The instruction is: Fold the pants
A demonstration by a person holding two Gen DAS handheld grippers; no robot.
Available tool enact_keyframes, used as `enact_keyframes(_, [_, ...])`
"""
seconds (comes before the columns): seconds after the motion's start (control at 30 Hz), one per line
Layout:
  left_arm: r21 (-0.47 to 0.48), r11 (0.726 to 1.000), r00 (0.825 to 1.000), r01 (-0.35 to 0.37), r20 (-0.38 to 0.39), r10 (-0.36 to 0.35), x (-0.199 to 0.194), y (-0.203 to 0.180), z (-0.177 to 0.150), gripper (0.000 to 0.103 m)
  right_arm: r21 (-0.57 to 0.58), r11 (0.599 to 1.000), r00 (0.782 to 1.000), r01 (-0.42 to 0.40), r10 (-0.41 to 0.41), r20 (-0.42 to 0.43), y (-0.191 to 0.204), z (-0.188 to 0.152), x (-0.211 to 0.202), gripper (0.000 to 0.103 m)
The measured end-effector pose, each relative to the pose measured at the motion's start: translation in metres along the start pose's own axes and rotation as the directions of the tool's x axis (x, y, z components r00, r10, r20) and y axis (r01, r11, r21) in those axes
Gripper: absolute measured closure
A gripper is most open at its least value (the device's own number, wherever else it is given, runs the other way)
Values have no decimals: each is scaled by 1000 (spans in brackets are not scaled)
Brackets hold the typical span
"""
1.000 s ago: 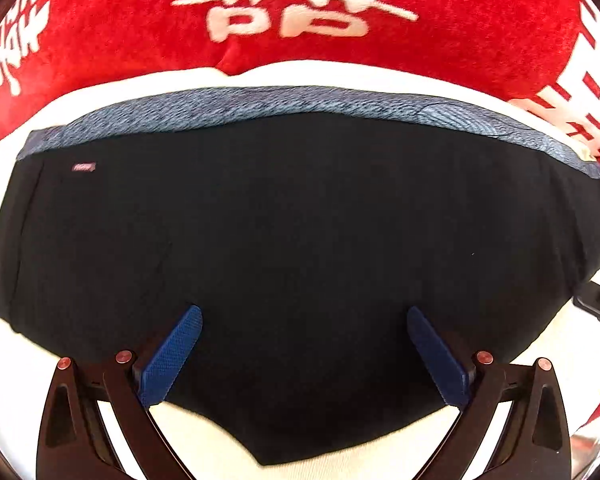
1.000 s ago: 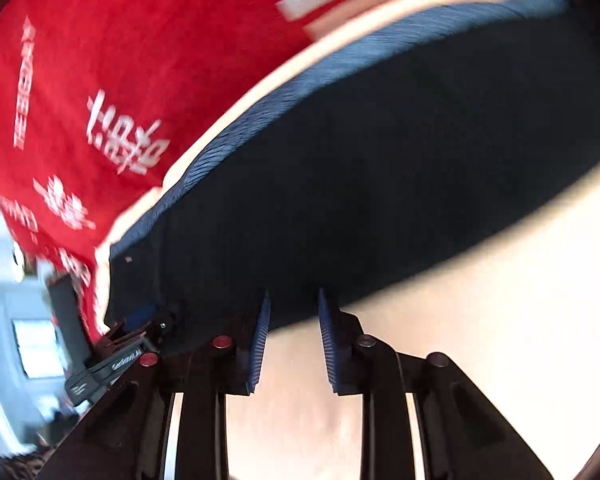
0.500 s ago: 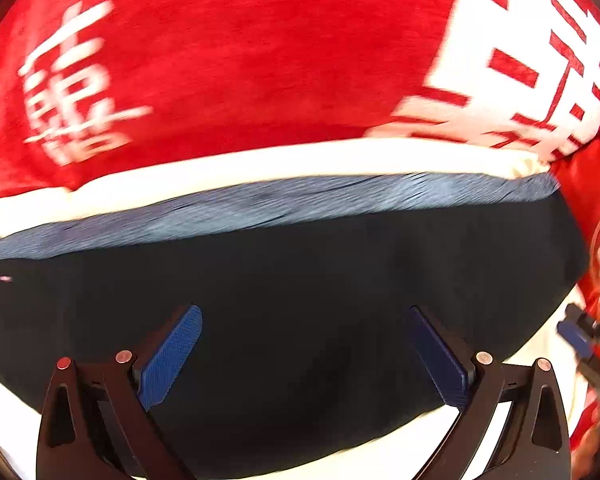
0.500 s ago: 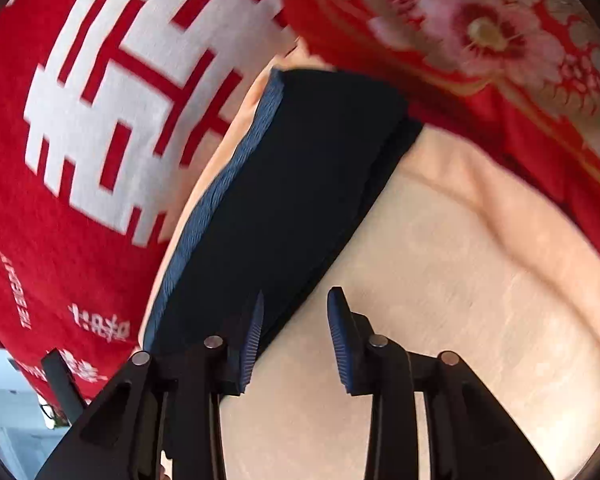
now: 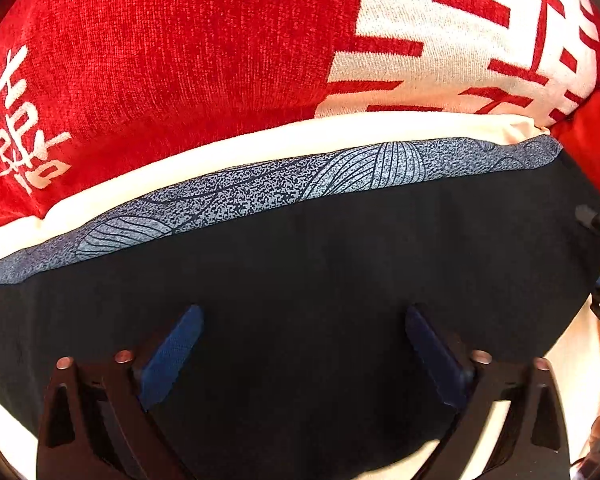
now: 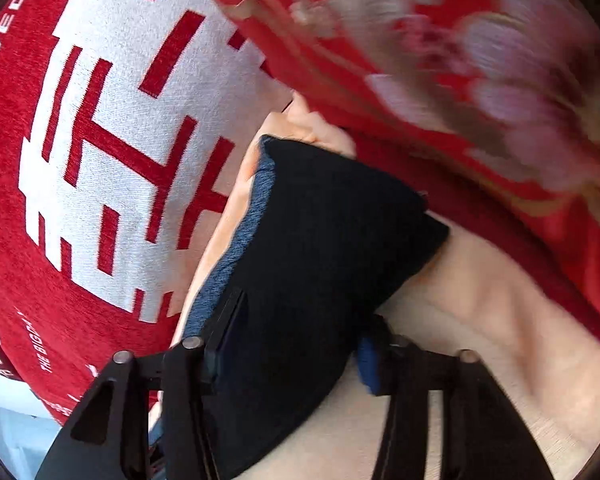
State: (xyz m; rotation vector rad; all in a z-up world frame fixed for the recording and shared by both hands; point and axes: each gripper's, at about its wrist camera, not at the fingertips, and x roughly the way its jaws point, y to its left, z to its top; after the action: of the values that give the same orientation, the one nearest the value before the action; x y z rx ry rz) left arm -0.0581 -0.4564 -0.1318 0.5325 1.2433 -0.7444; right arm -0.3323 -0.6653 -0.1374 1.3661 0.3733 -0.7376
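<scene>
two grippers: both are over one pair of black pants [image 5: 300,280], which lie flat on a cream sheet [image 5: 260,144] on a bed.
right gripper [image 6: 296,344]: its jaws are closing with the near-right edge of the pants between them; the cloth bulges up between the blue pads [image 6: 368,364], so it looks caught, though how many layers are in there cannot be told.
left gripper [image 5: 300,356]: jaws stand wide and are narrowing, pointing down at the middle of the black cloth; nothing is pinched yet, and whether the pads touch the cloth is unclear.
pants: the grey patterned waistband [image 5: 284,184] runs along the far edge, just beside the red wedding cushion [image 5: 172,60]; the right end sits close to a red floral quilt [image 6: 480,80].
risk, thin grip: if the right pads hold only the top layer, lifting would peel it off and leave the lower layer behind, making a crooked fold.
risk, sheet: the cream sheet lies directly under the edge and could be nipped with it, dragging the bedding up.
risk, left pinch: closing on the flat middle may gather a ridge of cloth, or slip off with nothing, since no edge is there.
risk, crowding: the cushion and quilt sit near, so a wide swing could snag them.
risk, uneven pull: one side gripped and the other loose would skew the waistband.
</scene>
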Motion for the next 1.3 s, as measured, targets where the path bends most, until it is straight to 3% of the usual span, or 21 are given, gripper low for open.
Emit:
enact_keyframes(0.07, [5, 998, 998, 63, 1, -63, -17, -3, 4, 48, -68, 998, 1000, -14, 14, -1, 15, 0, -12, 90])
enact_keyframes(0.13, [19, 994, 994, 103, 30, -104, -30, -10, 8, 49, -207, 978, 1000, -13, 13, -1, 42, -3, -25, 90])
enact_keyframes(0.2, [56, 994, 994, 95, 50, -97, -29, -20, 9, 49, -291, 957, 1000, -11, 12, 0, 61, -8, -32, 90])
enact_keyframes(0.27, [55, 993, 995, 102, -9, -102, -2, -32, 5, 47, -347, 938, 1000, -10, 8, -9, 79, -16, -34, 90])
enact_keyframes(0.3, [70, 995, 995, 76, 63, -80, -2, -39, 2, 47, -368, 930, 1000, -3, 4, 0, 85, -19, -33, 90])
enact_keyframes(0.37, [141, 990, 992, 9, 125, -27, -5, -53, -6, 47, -418, 909, 1000, 10, -9, 5, 98, -27, -38, 90])
enact_keyframes(0.6, [81, 981, 983, 178, 40, -182, -18, -20, 8, 47, -602, 797, 998, 49, -55, 9, 163, -68, -45, 90])
enact_keyframes(0.67, [45, 982, 981, 184, 61, -187, -37, 8, 1, 47, -666, 743, 997, 64, -78, 10, 183, -89, -45, 90])
enact_keyframes(0.7, [33, 983, 981, 178, 69, -180, -45, 21, -2, 42, -696, 715, 996, 68, -89, 7, 195, -103, -44, 90])
enact_keyframes(0.73, [19, 986, 983, 166, 75, -167, -53, 40, -8, 34, -723, 687, 995, 74, -104, 3, 206, -118, -40, 90])
enact_keyframes(0.77, [2, 989, 986, 149, 79, -148, -62, 62, -14, 18, -746, 661, 993, 78, -119, -2, 215, -132, -36, 90])
enact_keyframes(0.97, [-83, 995, 998, 52, 42, -49, -89, 184, -47, 18, -867, 493, 970, 78, -238, -48, 262, -250, 39, 82])
enact_keyframes(1.07, [-135, 991, 1000, -9, 16, 11, -93, 241, -61, 18, -930, 330, 927, 162, -375, 28, 258, -322, 98, 75])
enact_keyframes(1.13, [-177, 983, 999, -45, -16, 43, -90, 274, -68, 18, -955, 158, 875, 253, -459, 155, 247, -363, 128, 68])
enact_keyframes(1.17, [-192, 980, 999, -47, -22, 44, -91, 286, -75, 18, -954, 69, 858, 292, -460, 229, 245, -379, 130, 66])
enact_keyframes(1.2, [-207, 977, 999, -48, -25, 44, -91, 295, -76, 18, -952, 9, 854, 306, -444, 271, 247, -392, 126, 59])
enact_keyframes(1.23, [-215, 976, 999, -44, -24, 40, -93, 301, -77, 18, -960, 1, 868, 280, -428, 253, 249, -401, 115, 46])
enact_keyframes(1.3, [-212, 977, 1000, -25, -18, 21, -90, 298, -92, 18, -979, 48, 898, 198, -410, 162, 251, -407, 89, 34])
